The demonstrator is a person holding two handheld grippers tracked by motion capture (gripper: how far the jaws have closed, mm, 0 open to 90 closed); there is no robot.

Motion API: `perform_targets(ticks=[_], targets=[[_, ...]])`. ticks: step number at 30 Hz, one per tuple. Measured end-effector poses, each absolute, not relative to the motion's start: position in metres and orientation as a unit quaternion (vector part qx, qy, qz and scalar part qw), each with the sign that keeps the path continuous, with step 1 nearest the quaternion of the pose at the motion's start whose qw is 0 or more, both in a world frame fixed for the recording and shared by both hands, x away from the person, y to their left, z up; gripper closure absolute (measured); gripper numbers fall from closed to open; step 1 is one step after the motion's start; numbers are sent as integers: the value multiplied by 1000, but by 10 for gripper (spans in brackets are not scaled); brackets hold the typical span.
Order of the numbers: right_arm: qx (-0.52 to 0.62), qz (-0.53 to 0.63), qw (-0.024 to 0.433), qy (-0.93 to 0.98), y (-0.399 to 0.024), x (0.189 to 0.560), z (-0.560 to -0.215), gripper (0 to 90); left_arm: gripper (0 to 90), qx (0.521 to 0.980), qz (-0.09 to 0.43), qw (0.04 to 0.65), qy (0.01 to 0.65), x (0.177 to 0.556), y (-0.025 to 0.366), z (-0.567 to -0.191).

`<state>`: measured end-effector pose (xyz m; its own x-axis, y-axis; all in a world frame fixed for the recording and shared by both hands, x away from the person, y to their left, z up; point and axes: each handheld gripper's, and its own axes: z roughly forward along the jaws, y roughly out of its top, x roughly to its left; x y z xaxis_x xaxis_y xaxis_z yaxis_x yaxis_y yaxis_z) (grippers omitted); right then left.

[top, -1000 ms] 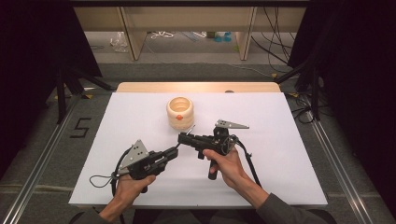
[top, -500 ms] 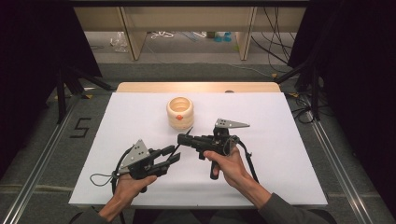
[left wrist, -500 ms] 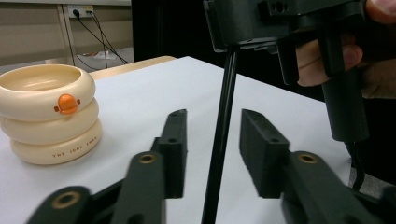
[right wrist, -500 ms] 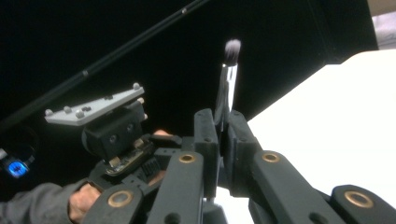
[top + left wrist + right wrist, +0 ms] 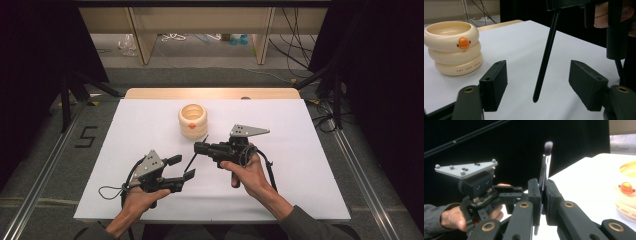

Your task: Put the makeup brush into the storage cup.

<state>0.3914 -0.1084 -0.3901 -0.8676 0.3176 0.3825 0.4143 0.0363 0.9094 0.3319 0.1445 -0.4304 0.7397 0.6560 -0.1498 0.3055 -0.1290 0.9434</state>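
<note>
Handover done: the right gripper (image 5: 541, 195) clamps a makeup brush (image 5: 546, 162) above the table (image 5: 310, 150), while the left gripper (image 5: 537, 87), jaws just opened wide, flanks its handle. Next, likely, carrying it to the cream pot (image 5: 193, 120).

brushes: 1 (image 5: 545, 167) | ring-stacked cream holders: 1 (image 5: 193, 120) | tools: 2 (image 5: 181, 167) (image 5: 199, 148) | tables: 1 (image 5: 300, 130)

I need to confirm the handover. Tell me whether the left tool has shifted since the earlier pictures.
No. The left tool sits at the same spot below the cream holder; its jaws have just been opening, pads clear of the brush between them, which the right tool grips.
</note>
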Motion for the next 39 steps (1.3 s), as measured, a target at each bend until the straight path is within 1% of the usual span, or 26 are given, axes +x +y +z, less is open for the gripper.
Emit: perform_targets(ticks=[3,6,13,20,22,27,32,34,39], targets=[[-253,-642,28,-724,-110,392,-389,857,218,735,153,568,336,333,144,-432],[-247,-638,16,-729,-111,392,-387,857,211,737,156,567,334,332,143,-432],[-243,-627,-5,-740,-114,393,-384,857,159,734,159,565,341,331,145,-431],[-240,-617,-27,-749,-117,398,-384,857,159,739,160,561,336,330,143,-433],[-240,-617,-30,-749,-118,399,-384,857,159,737,157,560,343,330,144,-434],[-239,-613,-39,-752,-120,403,-381,857,159,741,163,558,336,330,146,-434],[-243,-609,-48,-753,-123,409,-381,857,159,739,160,558,342,328,145,-435],[-246,-607,-47,-755,-125,412,-381,857,159,740,159,559,340,328,144,-435],[-245,-605,-61,-755,-125,418,-378,857,159,743,157,558,334,329,145,-435]])
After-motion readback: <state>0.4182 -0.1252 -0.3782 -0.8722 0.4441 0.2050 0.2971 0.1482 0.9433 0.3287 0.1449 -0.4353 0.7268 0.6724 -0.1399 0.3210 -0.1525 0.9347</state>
